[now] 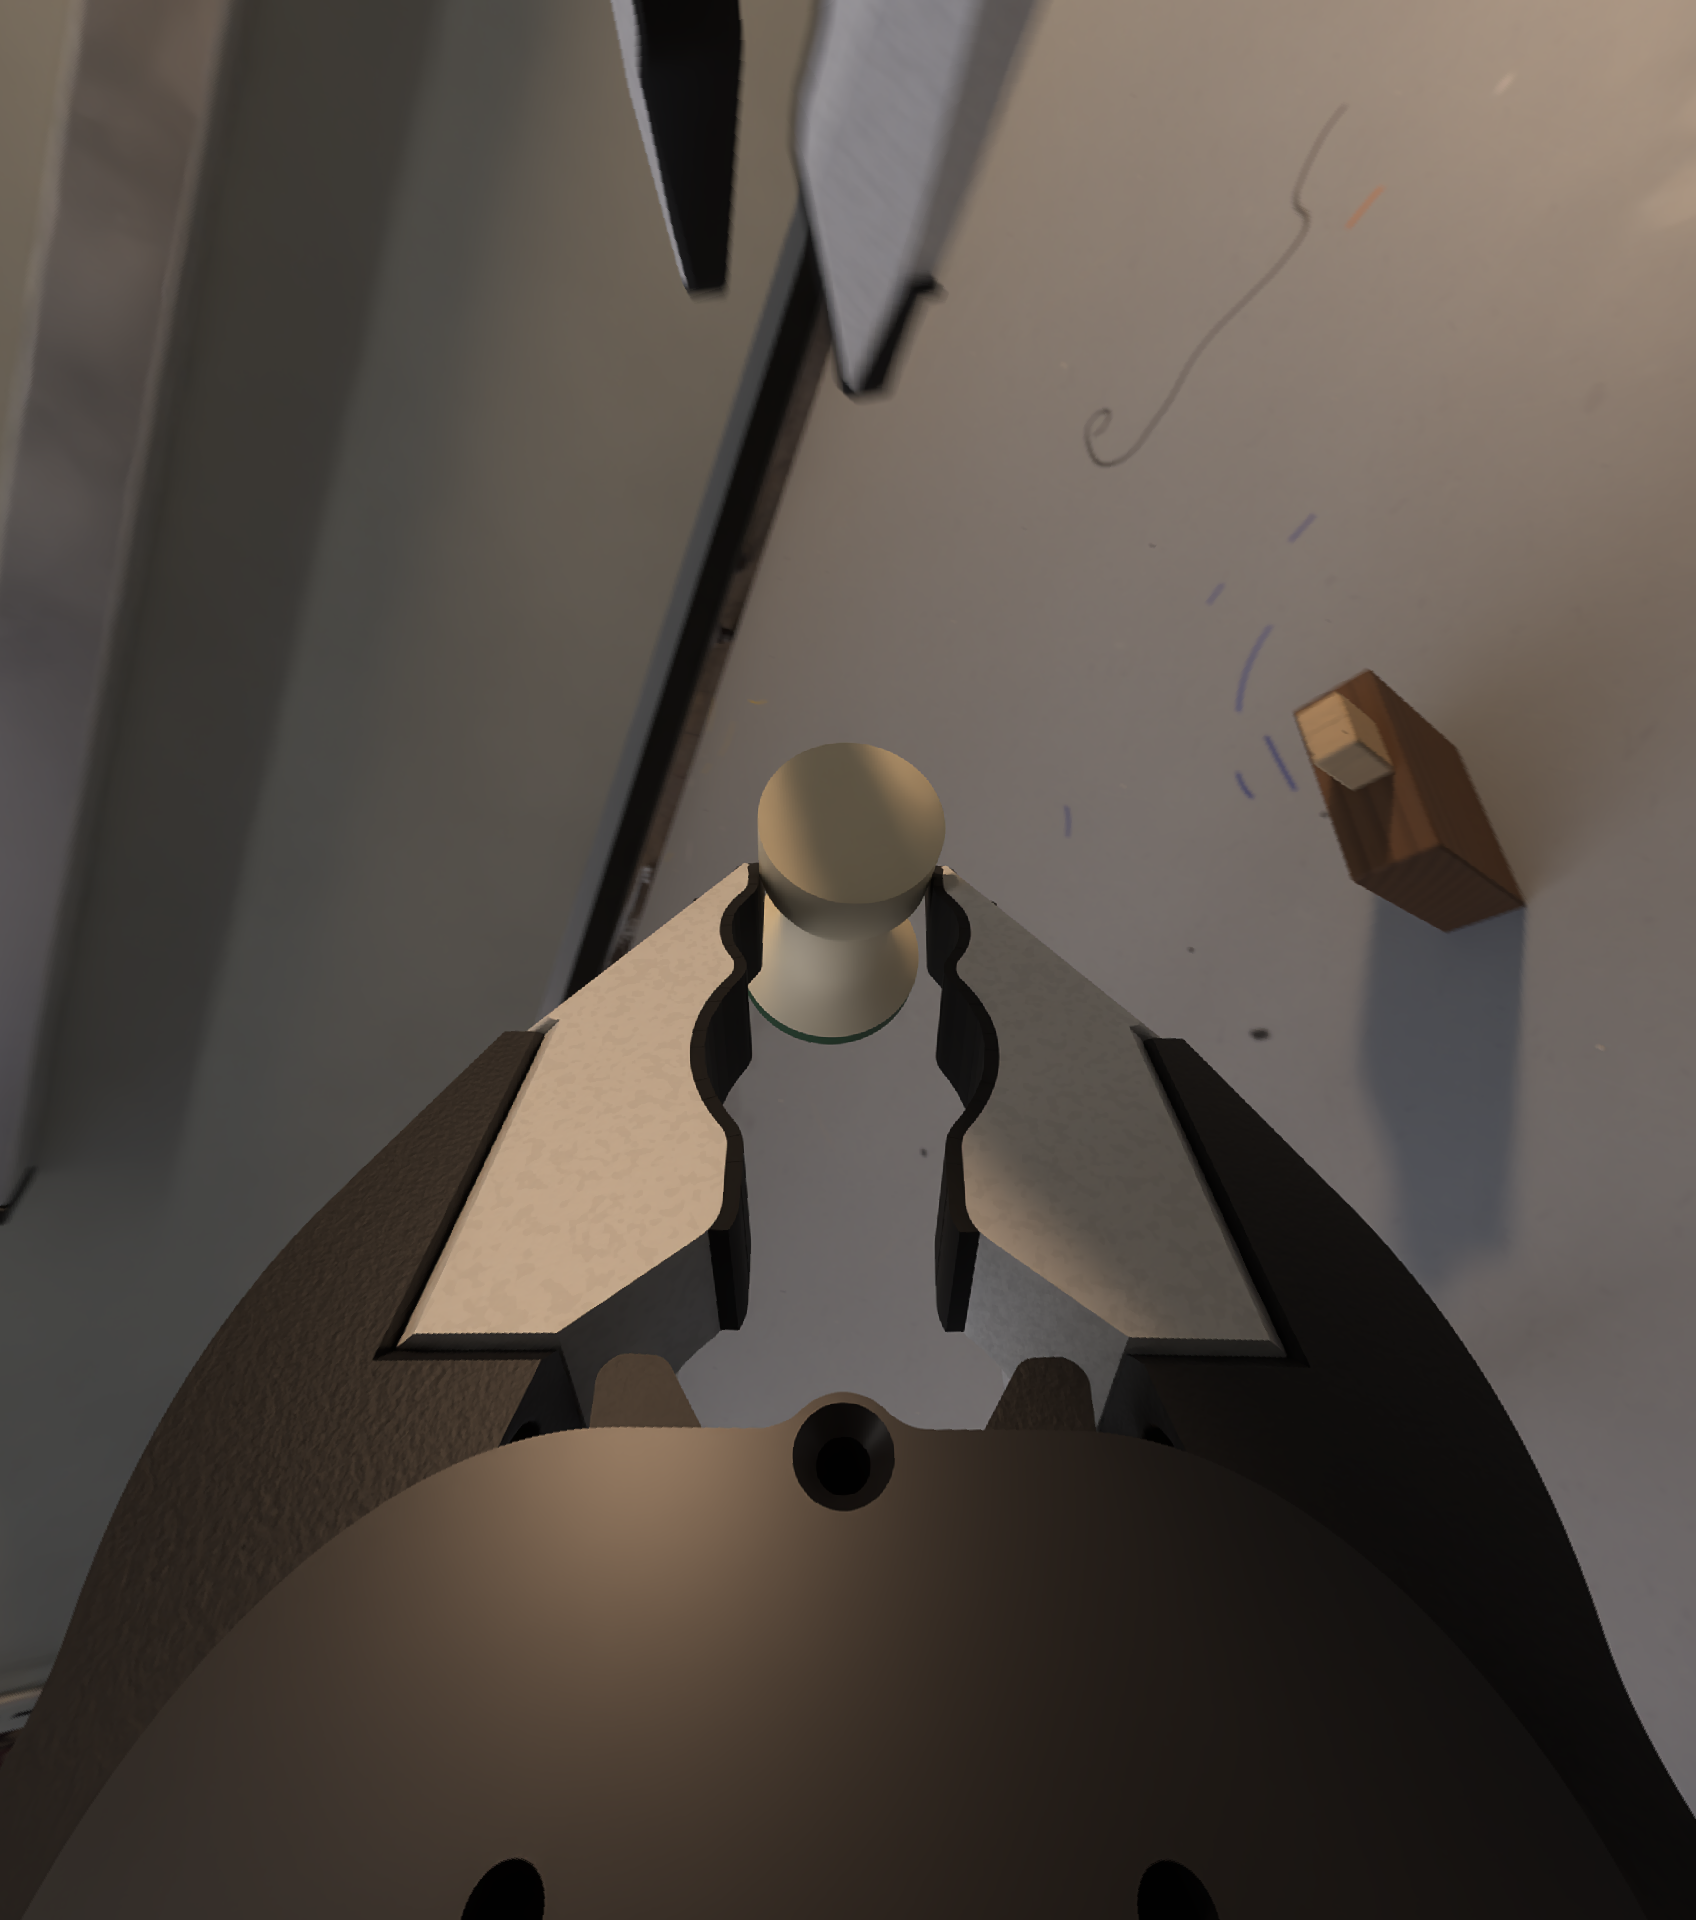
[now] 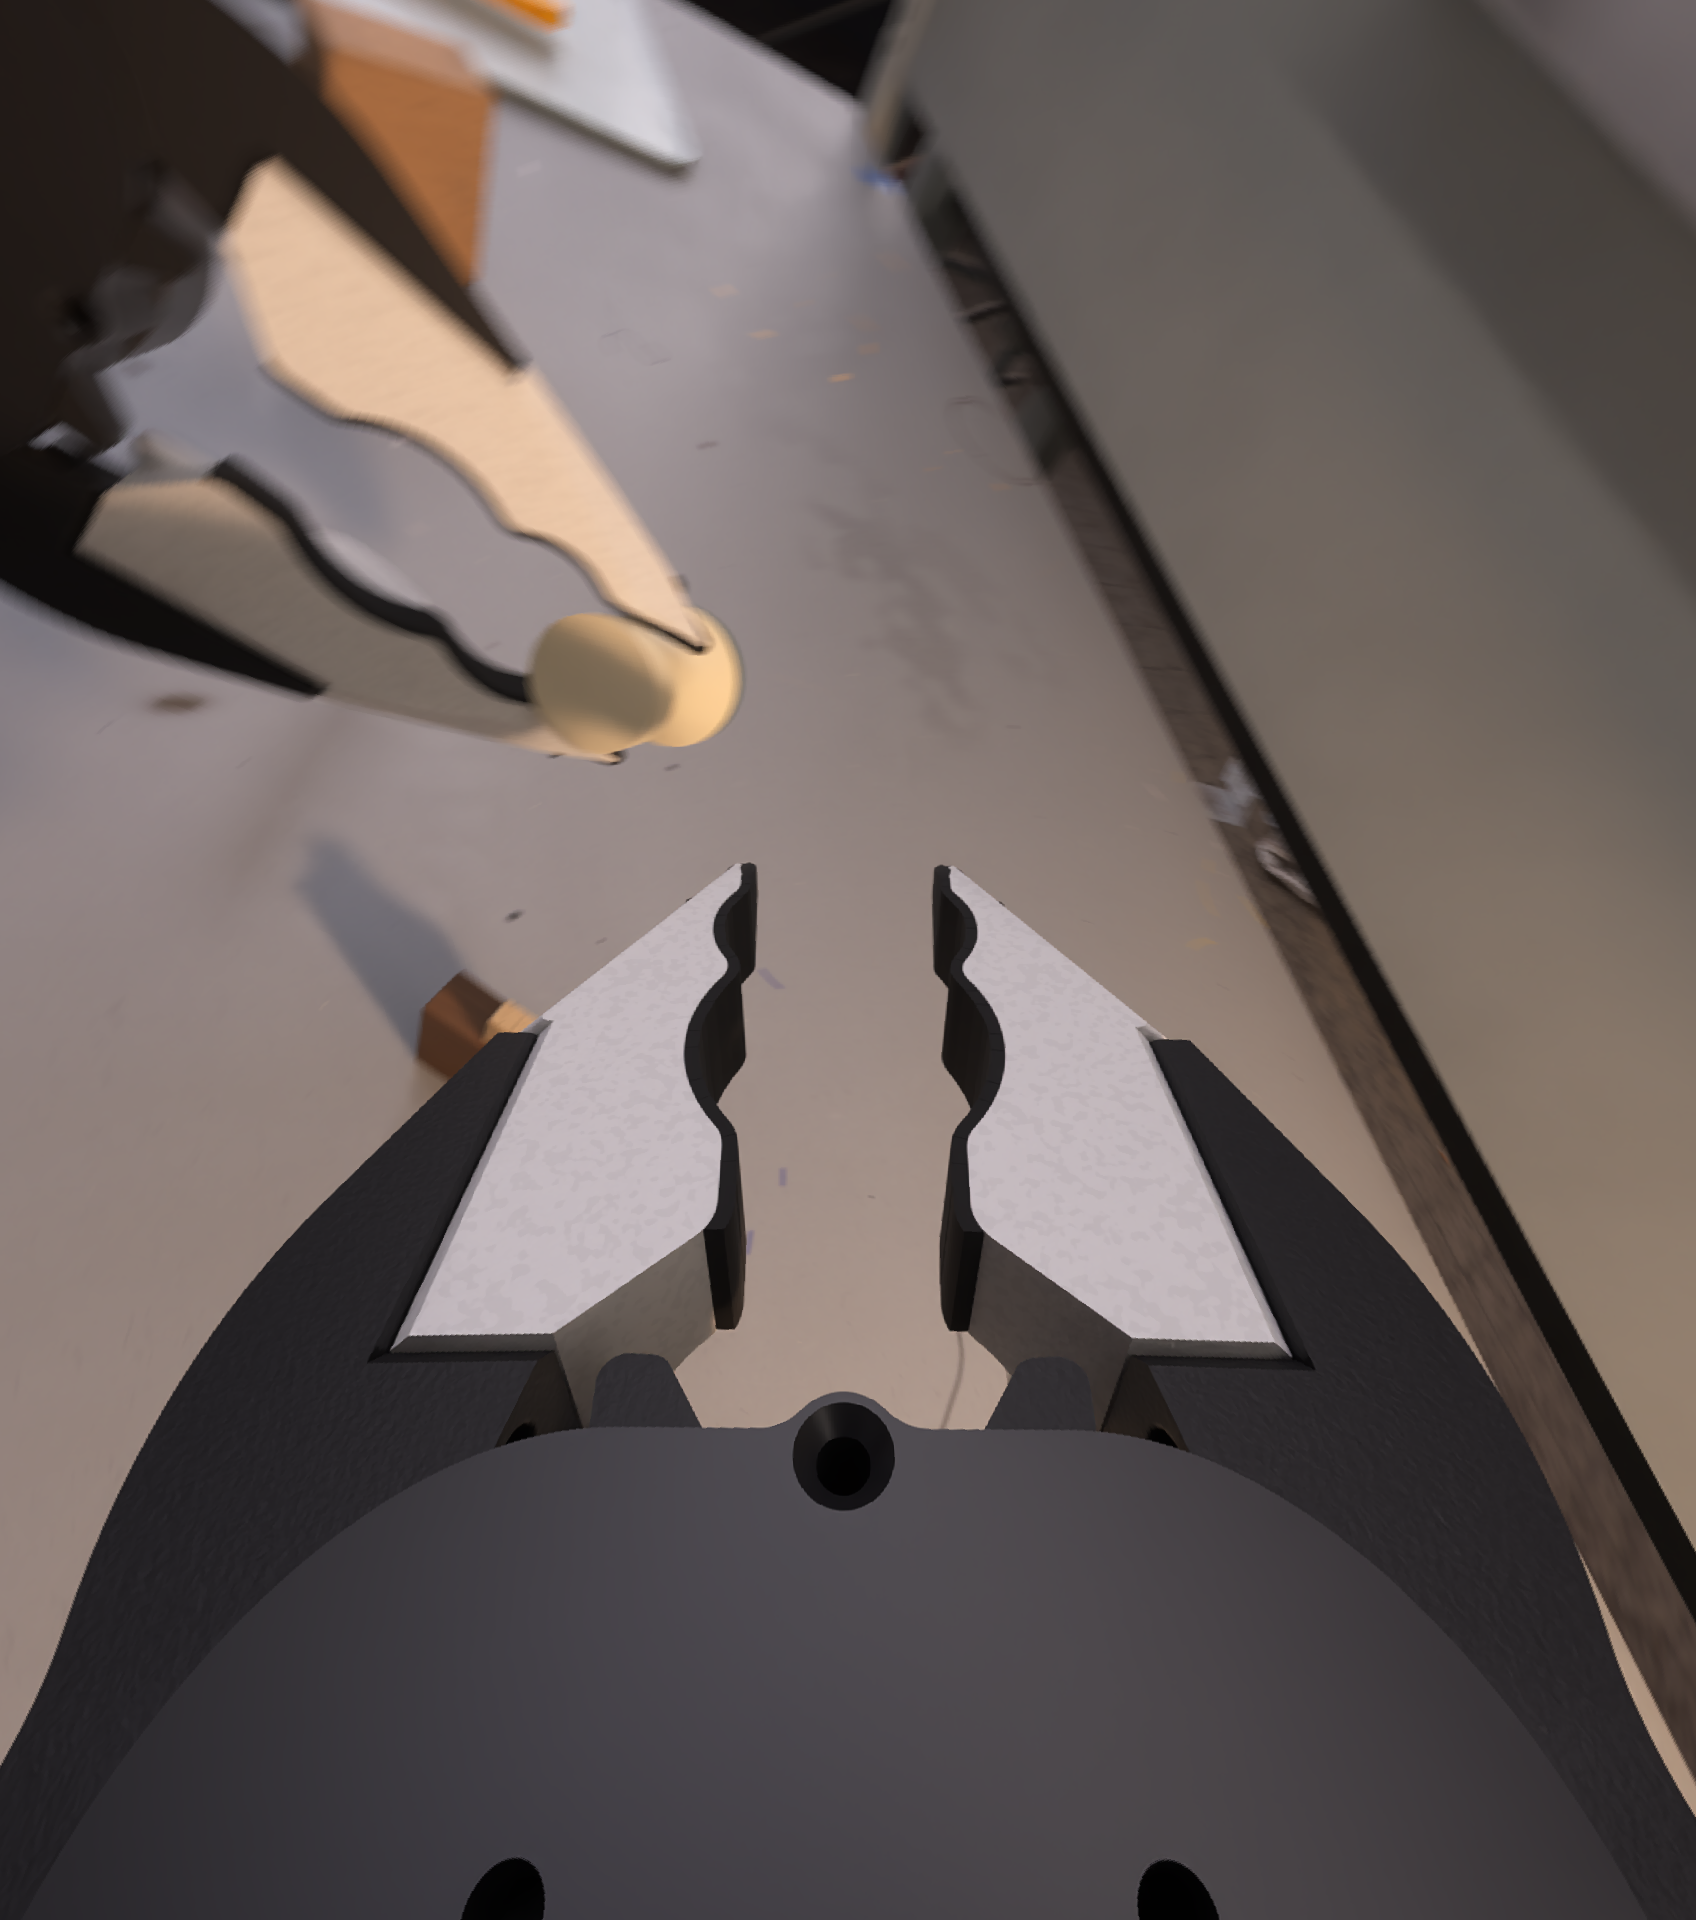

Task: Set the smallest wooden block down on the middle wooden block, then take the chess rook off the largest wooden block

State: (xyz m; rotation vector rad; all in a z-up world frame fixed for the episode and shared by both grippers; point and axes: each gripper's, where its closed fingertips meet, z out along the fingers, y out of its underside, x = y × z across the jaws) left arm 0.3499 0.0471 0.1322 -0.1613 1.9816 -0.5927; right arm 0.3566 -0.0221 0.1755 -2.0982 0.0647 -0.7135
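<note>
My left gripper point(image 1: 844, 875) is shut on the cream chess rook point(image 1: 849, 821) and holds it in the air above the table. In the right wrist view the left gripper point(image 2: 652, 691) holds the rook point(image 2: 631, 686) well away from the largest wooden block point(image 2: 433, 166), which stands behind it. The smallest, pale block point(image 1: 1343, 740) rests on the middle brown block point(image 1: 1426, 842) to the right. My right gripper point(image 2: 844, 883) is open and empty; the middle block point(image 2: 454, 1029) peeks out beside its left finger. The right gripper point(image 1: 782, 332) also shows at the top of the left wrist view.
The grey table point(image 2: 875, 582) carries pen scribbles point(image 1: 1228, 312). A dark gap point(image 2: 1239, 831) runs along its edge next to a grey wall or cabinet point(image 2: 1446, 416). A white flat board point(image 2: 615, 94) lies beyond the largest block.
</note>
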